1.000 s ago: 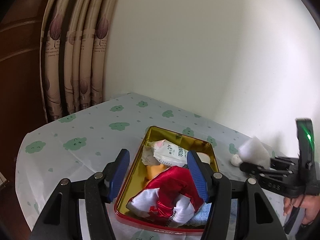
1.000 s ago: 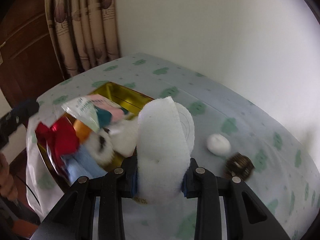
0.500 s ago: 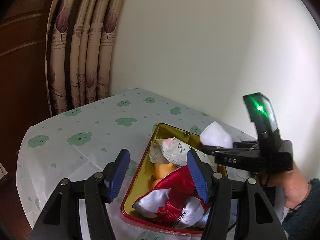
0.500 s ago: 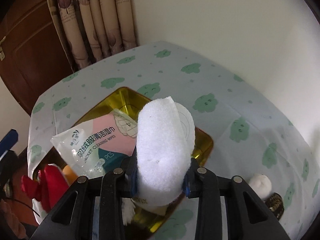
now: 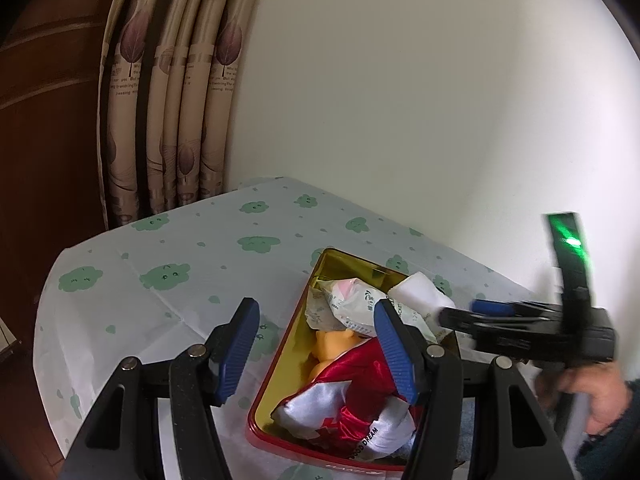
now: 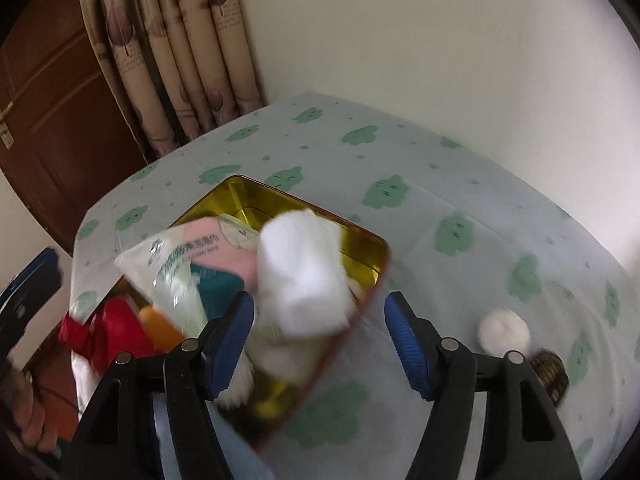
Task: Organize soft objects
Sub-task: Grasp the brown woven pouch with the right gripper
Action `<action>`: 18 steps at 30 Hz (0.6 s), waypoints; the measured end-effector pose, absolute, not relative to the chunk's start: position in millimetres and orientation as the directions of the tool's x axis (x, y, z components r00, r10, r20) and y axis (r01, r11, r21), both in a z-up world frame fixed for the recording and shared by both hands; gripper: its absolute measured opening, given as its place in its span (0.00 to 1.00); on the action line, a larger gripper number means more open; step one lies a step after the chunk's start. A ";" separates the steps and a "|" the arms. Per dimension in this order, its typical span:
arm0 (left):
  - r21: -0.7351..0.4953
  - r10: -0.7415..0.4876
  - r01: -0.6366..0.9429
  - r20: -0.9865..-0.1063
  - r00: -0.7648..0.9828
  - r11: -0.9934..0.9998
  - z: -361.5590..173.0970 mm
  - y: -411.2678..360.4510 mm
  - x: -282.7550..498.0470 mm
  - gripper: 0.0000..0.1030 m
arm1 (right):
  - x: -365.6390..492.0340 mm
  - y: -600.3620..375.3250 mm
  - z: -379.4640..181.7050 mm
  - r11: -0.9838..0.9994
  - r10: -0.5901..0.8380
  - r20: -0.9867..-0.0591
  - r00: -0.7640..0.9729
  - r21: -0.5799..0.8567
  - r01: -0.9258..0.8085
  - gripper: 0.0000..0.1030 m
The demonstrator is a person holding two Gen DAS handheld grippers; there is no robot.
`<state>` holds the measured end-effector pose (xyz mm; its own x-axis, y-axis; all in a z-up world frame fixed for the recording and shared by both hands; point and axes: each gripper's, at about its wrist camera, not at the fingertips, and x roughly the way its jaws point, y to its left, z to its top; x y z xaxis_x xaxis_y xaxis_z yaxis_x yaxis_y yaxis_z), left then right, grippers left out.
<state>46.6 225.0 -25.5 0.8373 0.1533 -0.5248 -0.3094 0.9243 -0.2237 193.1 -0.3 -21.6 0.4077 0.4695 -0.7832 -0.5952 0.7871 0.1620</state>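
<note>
A gold tin with a red rim (image 5: 340, 258) (image 6: 256, 188) sits on the table and holds a wipes packet (image 5: 352, 304) (image 6: 188, 264), a red and white satin cloth (image 5: 352, 400), an orange toy (image 5: 332, 348) and a white sponge (image 5: 420, 294) (image 6: 304, 276). The sponge lies loose in the tin's far right corner. My right gripper (image 6: 320, 336) (image 5: 476, 310) is open just behind the sponge, over the tin's rim. My left gripper (image 5: 316, 344) is open and empty above the tin's near left side.
A white pompom (image 6: 504, 330) and a dark brown round thing (image 6: 554, 372) lie on the cloud-patterned tablecloth (image 5: 180, 280) (image 6: 460, 208) right of the tin. A white wall, curtains (image 5: 172, 100) and a wooden door (image 6: 52, 120) stand behind the table.
My right gripper carried the white sponge over the tin, opened and let it go; the sponge now lies in the tin. My left gripper stayed open and nearly still.
</note>
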 end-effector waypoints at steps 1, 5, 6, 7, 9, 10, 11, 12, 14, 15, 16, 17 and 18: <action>-0.221 0.154 -0.308 -0.524 0.838 0.925 -25.3 224.4 46.5 0.59 | 190.4 -7.7 -20.3 0.794 0.462 -0.781 0.420 0.155 -0.588 0.66; -0.205 0.161 -0.306 -0.522 0.838 0.929 -24.7 221.1 46.2 0.59 | 179.8 -57.2 -25.3 0.851 0.383 -0.788 0.482 0.098 -0.516 0.69; -0.202 0.160 -0.304 -0.523 0.837 0.931 -24.8 220.0 46.4 0.59 | 179.5 -68.1 -28.9 0.865 0.361 -0.795 0.488 0.090 -0.494 0.69; -0.198 0.162 -0.304 -0.523 0.837 0.932 -24.5 218.6 46.3 0.59 | 180.1 -82.9 -34.9 0.886 0.328 -0.806 0.493 0.082 -0.457 0.69; -0.189 0.163 -0.300 -0.520 0.838 0.935 -23.9 216.5 46.1 0.59 | 182.4 -106.6 -45.9 0.912 0.290 -0.821 0.493 0.080 -0.403 0.69; -0.182 0.168 -0.300 -0.519 0.838 0.936 -23.5 215.4 46.0 0.59 | 183.3 -116.7 -51.5 0.923 0.268 -0.827 0.495 0.073 -0.377 0.69; -0.178 0.171 -0.300 -0.517 0.839 0.937 -23.3 214.5 46.0 0.59 | 184.8 -124.2 -56.1 0.931 0.253 -0.830 0.496 0.069 -0.360 0.69; -0.175 0.171 -0.299 -0.515 0.840 0.938 -22.8 213.9 45.9 0.59 | 186.9 -133.4 -61.9 0.939 0.239 -0.834 0.497 0.068 -0.337 0.69; -0.168 0.175 -0.299 -0.513 0.840 0.939 -22.6 212.5 45.8 0.59 | 191.7 -146.3 -72.0 0.949 0.228 -0.839 0.495 0.077 -0.306 0.69; -0.166 0.175 -0.298 -0.514 0.840 0.940 -22.8 212.2 46.3 0.59 | 193.5 -149.7 -75.9 0.951 0.224 -0.839 0.495 0.078 -0.298 0.69; -0.163 0.175 -0.296 -0.516 0.838 0.941 -23.2 211.6 47.0 0.59 | 196.1 -152.4 -80.2 0.952 0.226 -0.839 0.495 0.081 -0.296 0.69; -0.158 0.178 -0.298 -0.517 0.837 0.942 -23.6 211.0 47.4 0.59 | 199.6 -152.9 -83.2 0.952 0.225 -0.837 0.498 0.082 -0.293 0.70; -0.154 0.179 -0.297 -0.518 0.837 0.942 -23.6 210.4 47.5 0.59 | 203.7 -151.8 -86.3 0.952 0.226 -0.836 0.500 0.082 -0.295 0.71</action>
<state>47.5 210.4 -23.6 0.8366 0.1792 -0.5176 -0.2971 0.9424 -0.1540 203.7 -151.8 -86.3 0.5004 0.2264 -0.8357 -0.2945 0.9522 0.0816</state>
